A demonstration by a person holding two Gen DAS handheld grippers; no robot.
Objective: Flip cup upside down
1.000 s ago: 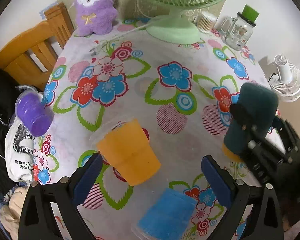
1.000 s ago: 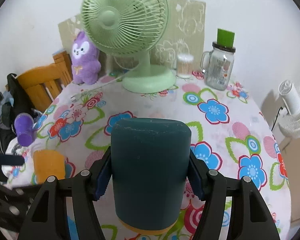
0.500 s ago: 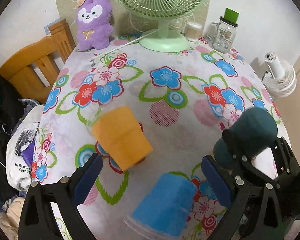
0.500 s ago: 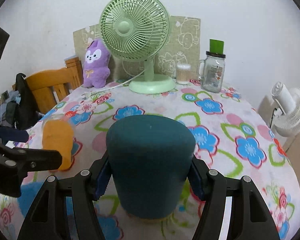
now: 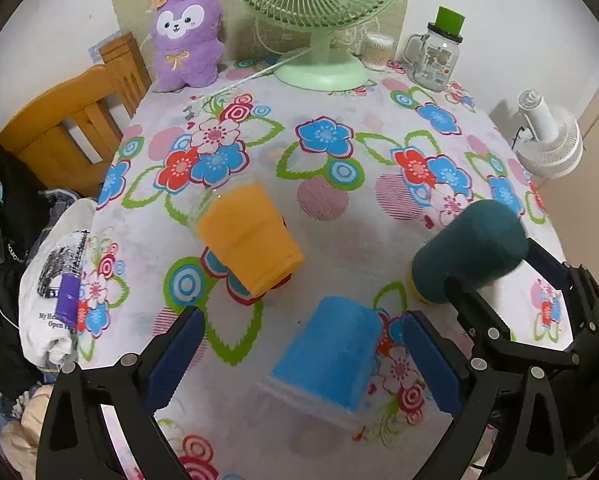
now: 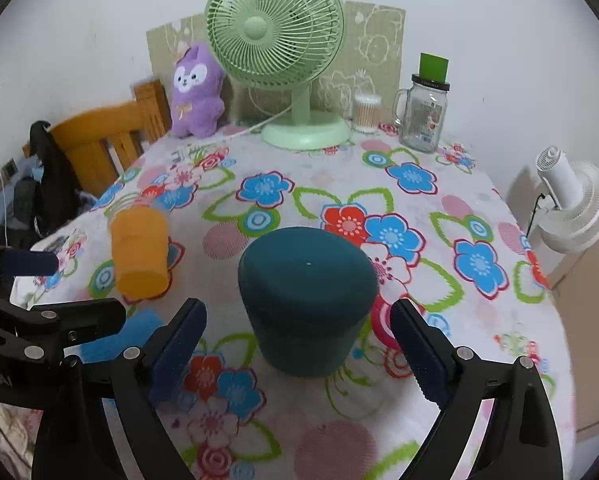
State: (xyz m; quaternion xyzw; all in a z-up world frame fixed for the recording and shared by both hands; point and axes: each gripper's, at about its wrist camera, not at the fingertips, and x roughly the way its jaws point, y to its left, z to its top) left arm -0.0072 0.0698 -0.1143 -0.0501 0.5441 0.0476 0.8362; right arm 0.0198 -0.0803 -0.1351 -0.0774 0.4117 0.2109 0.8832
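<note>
A dark teal cup (image 6: 307, 300) stands upside down on the flowered tablecloth (image 6: 411, 248). My right gripper (image 6: 297, 344) is open, its pads apart on either side of the cup without touching it. The teal cup also shows in the left wrist view (image 5: 467, 250). An orange cup (image 5: 251, 236) and a blue cup (image 5: 331, 360) stand upside down nearby. My left gripper (image 5: 299, 354) is open, with the blue cup between its fingers and not touched.
A green desk fan (image 6: 287, 60), a purple plush toy (image 6: 195, 92), a glass jar mug with a green lid (image 6: 423, 112) and a cotton swab box (image 6: 365, 108) stand at the table's far edge. A wooden chair (image 5: 67, 132) with clothes is at left. A white fan (image 6: 571, 204) is at right.
My right gripper has set the teal cup down upside down on the table and opened, letting it go. The left gripper has drawn back so the blue cup lies between its fingers.
</note>
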